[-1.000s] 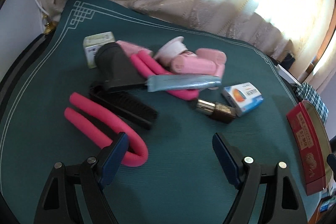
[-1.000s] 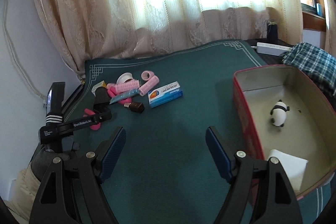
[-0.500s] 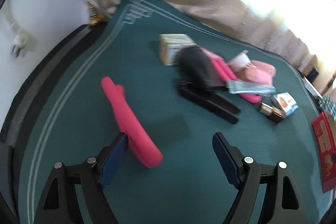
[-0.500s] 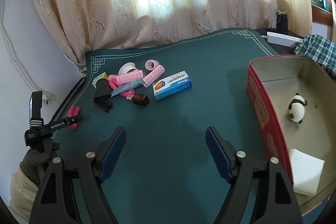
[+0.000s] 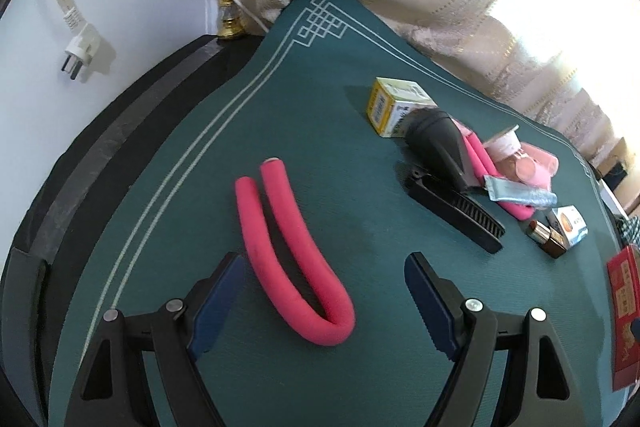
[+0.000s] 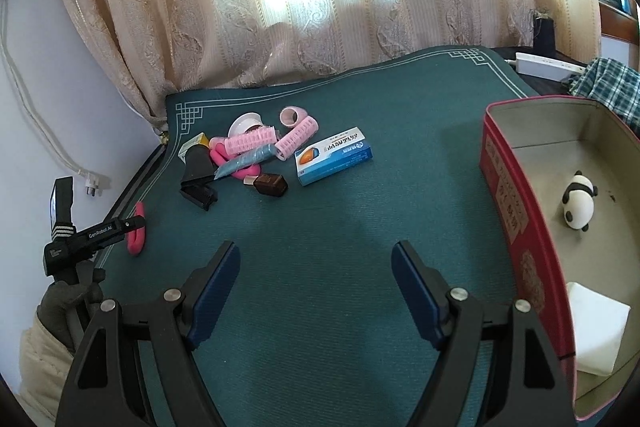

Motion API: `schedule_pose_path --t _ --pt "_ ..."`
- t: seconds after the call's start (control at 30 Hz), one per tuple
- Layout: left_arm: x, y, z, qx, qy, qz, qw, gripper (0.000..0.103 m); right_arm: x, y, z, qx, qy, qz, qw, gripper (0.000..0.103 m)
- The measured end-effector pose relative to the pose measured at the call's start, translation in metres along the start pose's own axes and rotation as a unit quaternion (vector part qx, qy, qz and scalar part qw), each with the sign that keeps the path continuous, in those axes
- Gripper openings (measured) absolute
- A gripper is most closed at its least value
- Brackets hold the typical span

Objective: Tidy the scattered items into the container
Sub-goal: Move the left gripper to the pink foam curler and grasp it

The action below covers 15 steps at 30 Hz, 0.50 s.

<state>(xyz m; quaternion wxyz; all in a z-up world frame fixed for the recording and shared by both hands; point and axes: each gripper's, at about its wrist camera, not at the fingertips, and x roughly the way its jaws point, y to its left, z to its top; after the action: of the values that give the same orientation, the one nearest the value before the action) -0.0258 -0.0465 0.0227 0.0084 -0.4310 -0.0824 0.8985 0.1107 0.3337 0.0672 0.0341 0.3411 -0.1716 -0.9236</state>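
Observation:
A bent pink foam rod (image 5: 292, 259) lies on the green mat (image 5: 224, 155), its folded end between the open jaws of my left gripper (image 5: 324, 287), untouched by the pads. The same rod (image 6: 136, 235) shows at the mat's left edge in the right wrist view, behind the left gripper's body. My right gripper (image 6: 316, 279) hovers open and empty over bare mat. The red tin (image 6: 516, 211) at right holds a panda figure (image 6: 578, 201) and a white block (image 6: 596, 331). A heap of scattered items sits further back: black brush (image 5: 456, 207), pink rollers (image 6: 256, 141), blue box (image 6: 334, 155).
A yellow-white small box (image 5: 394, 107), a brown lipstick (image 6: 272, 183) and a blue tube (image 5: 520, 193) belong to the heap. Curtains hang behind the table. A white plug (image 5: 80, 51) dangles at the left wall. Checked cloth (image 6: 608, 87) lies beyond the tin. A gloved hand (image 6: 64, 303) holds the left gripper.
The left gripper swung left, away from the heap, and now frames the pink rod's bend. The right gripper dipped a little; the tin looks nearer.

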Motion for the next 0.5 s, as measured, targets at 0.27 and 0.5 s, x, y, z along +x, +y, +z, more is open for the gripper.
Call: schedule_pose_path --t 0.27,0.5 --pt "0.0 0.009 0.012 -0.006 -0.019 0.042 0.9989 0.084 0.006 -0.005 -0.002 0.008 0.004 0.006 1.0 0.081" --pt "0.036 0.015 0.015 -0.007 0.01 0.073 0.9973 0.08 0.01 -0.009 -0.003 0.011 0.008 0.008 1.0 0.081"
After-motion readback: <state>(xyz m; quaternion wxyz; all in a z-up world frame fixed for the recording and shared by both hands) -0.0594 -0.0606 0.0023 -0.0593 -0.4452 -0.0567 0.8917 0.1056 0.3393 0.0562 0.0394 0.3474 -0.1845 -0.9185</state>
